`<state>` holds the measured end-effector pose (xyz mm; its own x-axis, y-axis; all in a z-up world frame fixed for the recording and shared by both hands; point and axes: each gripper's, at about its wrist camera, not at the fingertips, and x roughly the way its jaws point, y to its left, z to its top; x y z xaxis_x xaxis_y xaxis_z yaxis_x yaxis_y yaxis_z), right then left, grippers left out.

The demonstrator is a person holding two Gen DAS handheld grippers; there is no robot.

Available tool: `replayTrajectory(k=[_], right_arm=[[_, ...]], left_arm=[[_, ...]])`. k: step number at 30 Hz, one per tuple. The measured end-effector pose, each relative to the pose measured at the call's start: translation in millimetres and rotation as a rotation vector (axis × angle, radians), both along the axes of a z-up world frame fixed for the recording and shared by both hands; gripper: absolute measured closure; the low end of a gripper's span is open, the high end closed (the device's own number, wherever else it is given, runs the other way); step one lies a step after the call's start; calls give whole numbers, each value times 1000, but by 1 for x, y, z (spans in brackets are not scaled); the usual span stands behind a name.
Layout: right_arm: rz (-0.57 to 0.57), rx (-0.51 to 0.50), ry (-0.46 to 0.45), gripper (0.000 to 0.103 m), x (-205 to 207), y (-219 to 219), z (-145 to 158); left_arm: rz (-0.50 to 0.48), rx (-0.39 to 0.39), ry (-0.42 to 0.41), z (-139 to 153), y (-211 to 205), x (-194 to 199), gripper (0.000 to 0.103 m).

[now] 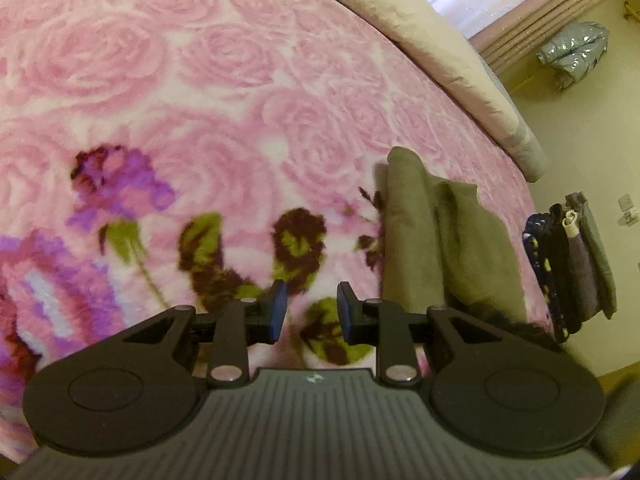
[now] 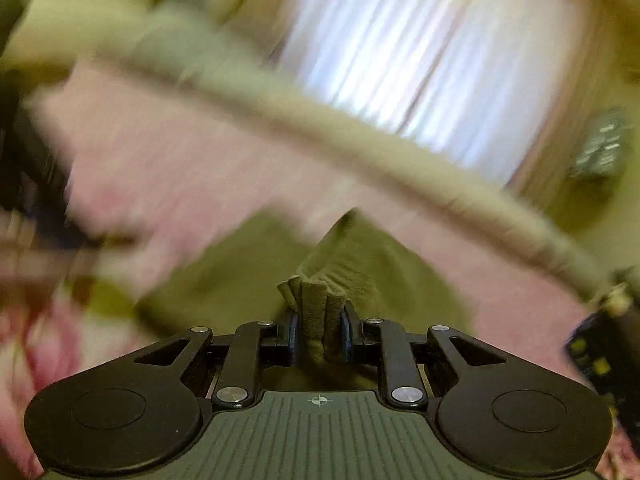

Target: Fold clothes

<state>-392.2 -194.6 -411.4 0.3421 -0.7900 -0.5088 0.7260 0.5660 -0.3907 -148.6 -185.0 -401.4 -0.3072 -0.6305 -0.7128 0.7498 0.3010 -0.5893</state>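
Observation:
An olive-green garment (image 1: 436, 232) lies partly folded on the pink rose-patterned blanket (image 1: 192, 92), to the right of my left gripper (image 1: 311, 310). The left gripper is open and empty, with the blanket showing between its blue pads. In the blurred right wrist view, my right gripper (image 2: 319, 330) is shut on a bunched fold of the olive-green garment (image 2: 360, 264), whose cloth spreads out ahead over the blanket (image 2: 180, 168).
A stack of folded clothes (image 1: 568, 264) sits at the bed's right edge. A beige padded bed rim (image 1: 440, 48) curves along the far side. A silver jacket (image 1: 576, 52) hangs by the curtained window (image 2: 420, 60).

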Motion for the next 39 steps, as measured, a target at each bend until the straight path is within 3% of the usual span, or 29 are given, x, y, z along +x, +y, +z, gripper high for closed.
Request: replayTrajectory(k=[2,5,9,11,14,17,23,27,30,31,34,36,38,39], right_arm=[[-4,3,19,83,7,0,-8],[-18,-14,-58,84,5,-7,14],[7,-125,-139,84,6,0,47],[47,-112,-130,83,13,9,41],[116,-57,-30,83,31,15,9],[123,-68,-12,83,36,17,0],[182,-153,-95,84,32,25,16],[159,-82,38,83,44,20,-16],[157,-78,46,83,45,21,-22],[157,-56,42,73,46,18,-21],[162,-1,23,71,42,14,-11],[156,56,-44,62,31,12,0],[131,100,-143,29,11,18,13],[110,115,-207,29,-4,24,23]], left_arm=[[-10,-6,5,-1,1,2,81],[-9,-7,23,-4,1,6,81],[-11,-16,37,-6,1,7,81],[-7,-18,49,-8,2,9,81],[-5,-18,61,-9,2,11,81],[-9,-16,59,-9,1,11,82],[-8,-13,48,-8,-1,10,82],[-8,-13,49,-8,3,10,82],[-6,-13,46,-8,3,9,82],[-4,-11,43,-8,3,9,82],[-4,-2,27,-4,3,6,82],[-7,0,14,0,4,3,81],[-16,-6,-7,6,6,-2,81],[-23,-11,-18,9,7,-5,82]])
